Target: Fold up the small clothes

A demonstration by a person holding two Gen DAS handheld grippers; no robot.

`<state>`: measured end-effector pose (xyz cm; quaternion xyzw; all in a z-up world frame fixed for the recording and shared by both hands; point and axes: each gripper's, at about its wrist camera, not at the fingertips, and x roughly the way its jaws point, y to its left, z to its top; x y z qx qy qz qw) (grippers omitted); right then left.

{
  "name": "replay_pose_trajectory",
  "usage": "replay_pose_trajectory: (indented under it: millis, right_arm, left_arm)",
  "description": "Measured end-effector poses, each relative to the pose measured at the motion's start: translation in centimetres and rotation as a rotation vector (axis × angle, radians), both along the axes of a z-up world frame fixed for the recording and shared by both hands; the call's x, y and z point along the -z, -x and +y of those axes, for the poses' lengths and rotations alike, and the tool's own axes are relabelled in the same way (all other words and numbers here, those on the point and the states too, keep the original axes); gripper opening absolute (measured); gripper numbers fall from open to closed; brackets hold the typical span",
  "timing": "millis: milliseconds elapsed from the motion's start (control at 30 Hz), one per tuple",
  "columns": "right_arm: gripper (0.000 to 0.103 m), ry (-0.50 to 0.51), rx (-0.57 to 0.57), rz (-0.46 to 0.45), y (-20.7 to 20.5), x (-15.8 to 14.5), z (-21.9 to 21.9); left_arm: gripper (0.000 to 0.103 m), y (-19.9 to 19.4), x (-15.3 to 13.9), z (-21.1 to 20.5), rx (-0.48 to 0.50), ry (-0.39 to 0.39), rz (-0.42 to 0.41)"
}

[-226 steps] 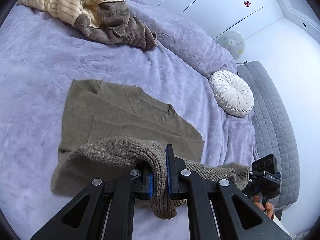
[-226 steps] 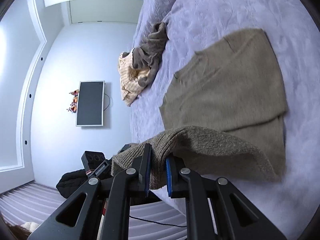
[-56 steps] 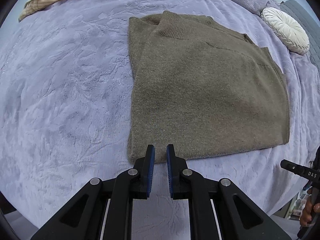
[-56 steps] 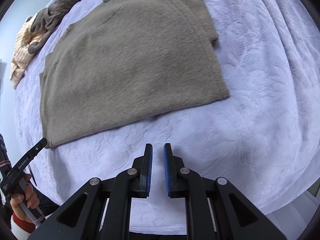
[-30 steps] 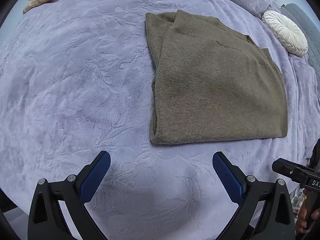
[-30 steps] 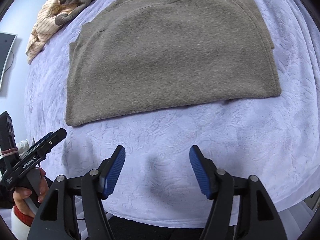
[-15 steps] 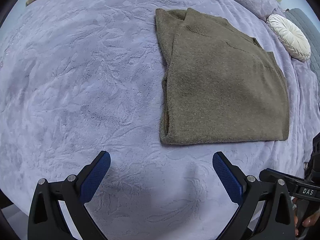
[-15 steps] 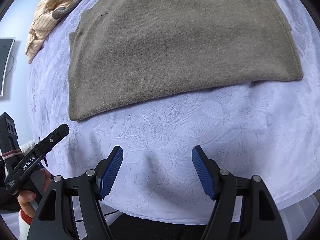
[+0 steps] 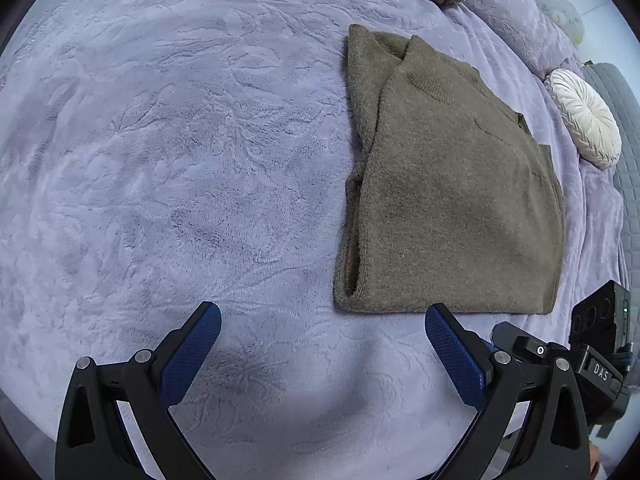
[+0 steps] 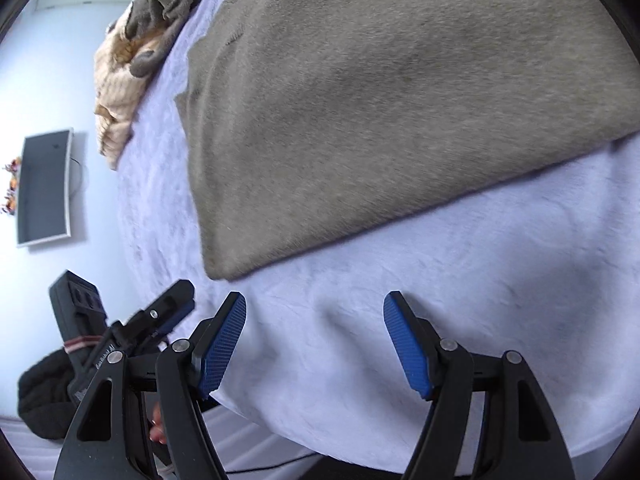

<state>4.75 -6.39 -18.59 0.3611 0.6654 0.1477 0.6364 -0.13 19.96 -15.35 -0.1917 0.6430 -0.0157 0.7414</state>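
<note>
Both tongs are hanging wide and empty, the left gripper point(image 9: 322, 340) and right gripper point(image 10: 315, 330) low in frame, below the folded sweater point(image 9: 452, 200) lying flat on the bedspread point(image 9: 180, 160). Next, likely, is gripping its near hem for another fold.

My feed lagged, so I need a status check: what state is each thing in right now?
Left tool: open, empty, above the blanket.
Right tool: open, empty.
Sweater: folded, flat on the blanket.
Clothes pile: crumpled, unfolded.
Round cushion: lying at the bed's edge.
</note>
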Motion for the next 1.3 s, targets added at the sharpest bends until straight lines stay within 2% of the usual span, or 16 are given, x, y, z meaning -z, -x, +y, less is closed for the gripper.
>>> replay_pose_trajectory:
  millis: [300,500,700,733,767,833,1000,1100,1233,1300]
  right_arm:
    - [0.075,-0.227,0.2,0.021,-1.3,2.9,0.2]
    - [0.075,-0.301,0.227,0.006,-2.1,3.5,1.1]
    - [0.074,-0.349,0.265,0.042,-2.8,4.9,2.3]
    - [0.062,-0.369,0.277,0.048,-2.8,5.0,2.3]
    - [0.032,-0.398,0.287,0.049,-3.0,5.1,2.4]
    - [0.009,-0.431,0.278,0.027,-3.4,4.6,2.3]
    - [0.009,-0.468,0.211,-0.087,-4.9,0.8,1.1]
    - [0.009,-0.483,0.184,-0.126,-5.4,-0.9,0.6]
    - [0.009,-0.478,0.143,-0.134,-5.6,-1.5,0.9]
    - [0.009,-0.459,0.116,-0.125,-5.4,-1.3,1.2]
  left_arm:
    - [0.102,-0.8,0.1,1.5,-0.049,0.132,-0.033]
    - [0.102,-1.2,0.5,1.9,-0.065,0.199,-0.044]
    - [0.102,-3.1,1.4,3.0,-0.1,0.374,-0.047]
    - [0.102,-3.5,1.6,3.1,-0.102,0.4,-0.047]
    - [0.102,-4.0,1.8,3.2,-0.1,0.429,-0.047]
    - [0.102,-5.5,2.1,3.2,-0.082,0.51,-0.049]
    - [0.102,-10.0,4.2,2.2,-0.041,0.684,-0.046]
    - [0.102,-12.3,5.8,0.8,-0.021,0.728,-0.009]
    - [0.102,-14.0,5.6,-1.7,0.04,0.708,-0.018]
    - [0.102,-14.5,4.5,-2.9,0.078,0.651,-0.05]
